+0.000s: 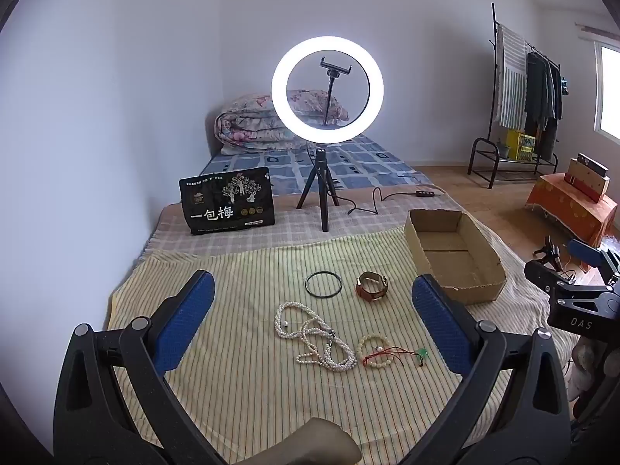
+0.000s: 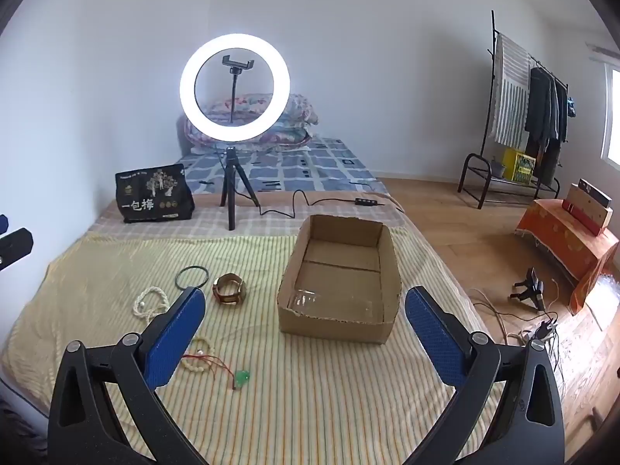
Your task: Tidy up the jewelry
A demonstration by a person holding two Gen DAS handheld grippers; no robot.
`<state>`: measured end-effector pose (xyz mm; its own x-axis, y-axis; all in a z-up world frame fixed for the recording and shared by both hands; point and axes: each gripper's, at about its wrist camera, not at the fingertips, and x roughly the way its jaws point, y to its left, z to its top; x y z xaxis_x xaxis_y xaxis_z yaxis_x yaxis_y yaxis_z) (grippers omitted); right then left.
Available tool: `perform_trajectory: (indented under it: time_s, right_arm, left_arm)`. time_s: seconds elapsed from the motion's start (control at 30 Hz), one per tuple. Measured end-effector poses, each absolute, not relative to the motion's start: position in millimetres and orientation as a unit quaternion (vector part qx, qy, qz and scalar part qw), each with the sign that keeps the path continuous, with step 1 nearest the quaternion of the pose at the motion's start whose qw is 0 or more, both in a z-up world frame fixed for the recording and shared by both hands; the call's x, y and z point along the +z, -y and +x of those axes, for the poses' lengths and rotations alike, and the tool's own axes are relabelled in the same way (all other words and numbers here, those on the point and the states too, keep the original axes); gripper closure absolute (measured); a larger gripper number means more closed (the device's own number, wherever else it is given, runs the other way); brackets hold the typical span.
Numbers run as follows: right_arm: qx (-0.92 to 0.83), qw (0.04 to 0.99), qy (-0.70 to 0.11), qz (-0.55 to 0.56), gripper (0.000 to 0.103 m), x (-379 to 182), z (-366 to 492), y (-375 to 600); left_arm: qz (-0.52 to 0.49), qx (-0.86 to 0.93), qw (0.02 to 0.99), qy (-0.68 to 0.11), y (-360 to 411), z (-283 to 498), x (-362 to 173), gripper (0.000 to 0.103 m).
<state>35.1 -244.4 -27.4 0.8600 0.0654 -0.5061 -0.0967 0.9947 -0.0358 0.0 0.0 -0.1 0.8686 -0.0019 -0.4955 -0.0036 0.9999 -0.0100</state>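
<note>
Jewelry — pearl necklace [image 1: 314, 339], black bangle [image 1: 324, 286], watch [image 1: 372, 286] — lies mid-bed on the striped cloth [image 1: 240, 387], ahead of the left hand-held gripper [image 1: 314, 321] and right hand-held gripper [image 2: 306, 333], both spread wide, empty.

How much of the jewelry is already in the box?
None yet. The cardboard box is empty. Both claws, left and right, are open, holding nothing. Still to move: pearl necklace, bead bracelet, black ring, brown watch.

We see a matt striped cloth [image 1: 240, 387], rough corrugated cardboard box [image 2: 333, 321], glossy pearl necklace [image 1: 317, 345], leather-strapped watch [image 1: 371, 287], textured blue gripper pads [image 1: 186, 317].
</note>
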Motion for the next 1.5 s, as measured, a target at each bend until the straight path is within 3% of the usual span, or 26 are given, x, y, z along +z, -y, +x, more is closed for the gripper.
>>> perform_trajectory:
  time_s: [1.5]
  right_arm:
    - [0.044, 0.964, -0.262, -0.020, 0.001, -24.9, 35.7, 247.7]
  left_arm:
    - [-0.007, -0.001, 0.973, -0.233, 5.5, -8.6, 22.0, 0.000]
